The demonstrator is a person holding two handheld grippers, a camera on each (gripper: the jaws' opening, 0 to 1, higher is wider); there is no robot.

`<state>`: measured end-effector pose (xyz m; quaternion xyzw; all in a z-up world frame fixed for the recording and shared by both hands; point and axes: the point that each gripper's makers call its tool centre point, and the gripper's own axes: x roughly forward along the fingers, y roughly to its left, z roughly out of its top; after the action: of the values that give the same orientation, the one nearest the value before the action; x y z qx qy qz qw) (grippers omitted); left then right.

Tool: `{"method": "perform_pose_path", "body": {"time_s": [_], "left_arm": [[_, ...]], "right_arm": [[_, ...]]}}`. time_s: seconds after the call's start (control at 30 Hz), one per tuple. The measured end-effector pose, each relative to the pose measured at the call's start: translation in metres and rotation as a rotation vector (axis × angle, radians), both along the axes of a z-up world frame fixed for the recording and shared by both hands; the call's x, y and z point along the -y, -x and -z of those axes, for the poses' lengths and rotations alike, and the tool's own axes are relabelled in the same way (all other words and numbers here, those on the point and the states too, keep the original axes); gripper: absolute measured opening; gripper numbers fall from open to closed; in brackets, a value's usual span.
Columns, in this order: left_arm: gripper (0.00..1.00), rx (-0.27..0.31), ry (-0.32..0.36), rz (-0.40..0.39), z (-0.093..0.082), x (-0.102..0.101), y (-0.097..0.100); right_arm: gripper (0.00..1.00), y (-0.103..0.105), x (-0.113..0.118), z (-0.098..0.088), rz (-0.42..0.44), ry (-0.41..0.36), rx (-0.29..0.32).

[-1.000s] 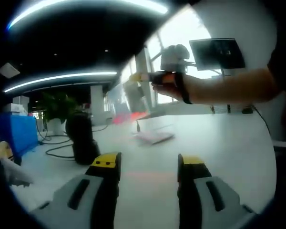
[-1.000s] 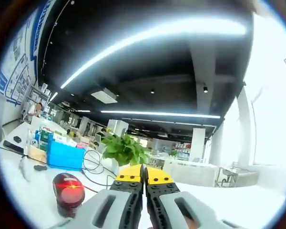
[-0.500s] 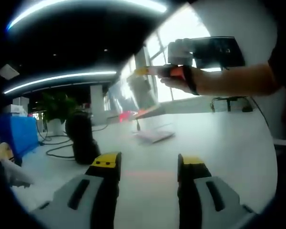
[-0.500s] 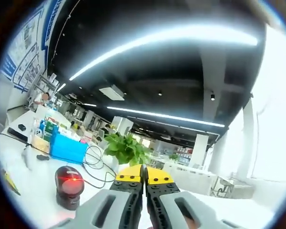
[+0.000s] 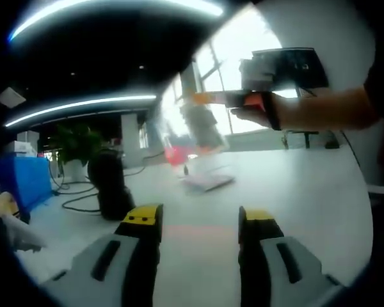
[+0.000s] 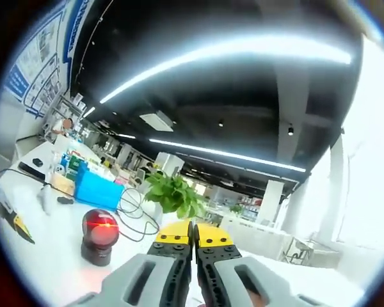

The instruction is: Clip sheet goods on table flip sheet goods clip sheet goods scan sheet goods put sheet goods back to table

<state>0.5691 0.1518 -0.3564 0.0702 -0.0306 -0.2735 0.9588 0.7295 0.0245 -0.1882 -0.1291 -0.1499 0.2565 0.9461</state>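
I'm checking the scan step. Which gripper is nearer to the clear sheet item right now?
Right. The right gripper holds the clear sheet item by its top edge, hanging above the white table. The left gripper sits open, low over the table, apart from it.

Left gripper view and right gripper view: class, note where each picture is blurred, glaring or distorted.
Left gripper view: the sheet goods hanging from the right hand-held gripper are motion-blurred, and the windows behind blow out white. Right gripper view: fisheye bends the ceiling light strips, the scanner glows red, and the right edge is overexposed.
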Motion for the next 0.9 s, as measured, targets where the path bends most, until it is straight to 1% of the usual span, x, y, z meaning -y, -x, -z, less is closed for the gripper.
{"method": "perform_pose_path", "body": {"time_s": [0.07, 0.13, 0.23, 0.33, 0.43, 0.63, 0.77, 0.87, 0.9], "left_arm": [[0.4, -0.001, -0.004, 0.002, 0.0, 0.001, 0.0], [0.4, -0.002, -0.007, 0.003, 0.001, 0.001, 0.0], [0.4, -0.002, -0.009, 0.005, 0.001, 0.002, 0.0], [0.4, -0.001, -0.01, 0.002, 0.001, 0.002, 0.0], [0.4, -0.003, -0.008, -0.001, 0.001, 0.002, 0.001], [0.39, -0.007, -0.022, -0.001, 0.003, 0.003, 0.001], [0.39, -0.004, -0.018, -0.003, 0.002, 0.002, 0.001], [0.39, -0.006, -0.021, -0.001, 0.002, 0.003, 0.001], [0.39, -0.008, -0.027, 0.001, 0.003, 0.004, 0.001]], "right_arm": [[0.0, 0.001, 0.005, 0.002, 0.01, 0.003, -0.008], [0.0, 0.004, 0.009, 0.006, 0.001, -0.031, -0.036], [0.0, 0.005, 0.014, 0.012, -0.006, -0.06, -0.077], [0.0, 0.01, 0.015, 0.018, -0.018, -0.039, -0.087], [0.0, 0.017, 0.014, 0.026, -0.036, -0.002, -0.089], [0.0, 0.02, 0.021, 0.032, -0.047, 0.003, -0.108], [0.0, 0.021, 0.023, 0.041, -0.069, 0.002, -0.141], [0.0, 0.02, 0.023, 0.04, -0.08, 0.003, -0.139], [0.0, 0.019, 0.024, 0.039, -0.084, -0.009, -0.143]]}}
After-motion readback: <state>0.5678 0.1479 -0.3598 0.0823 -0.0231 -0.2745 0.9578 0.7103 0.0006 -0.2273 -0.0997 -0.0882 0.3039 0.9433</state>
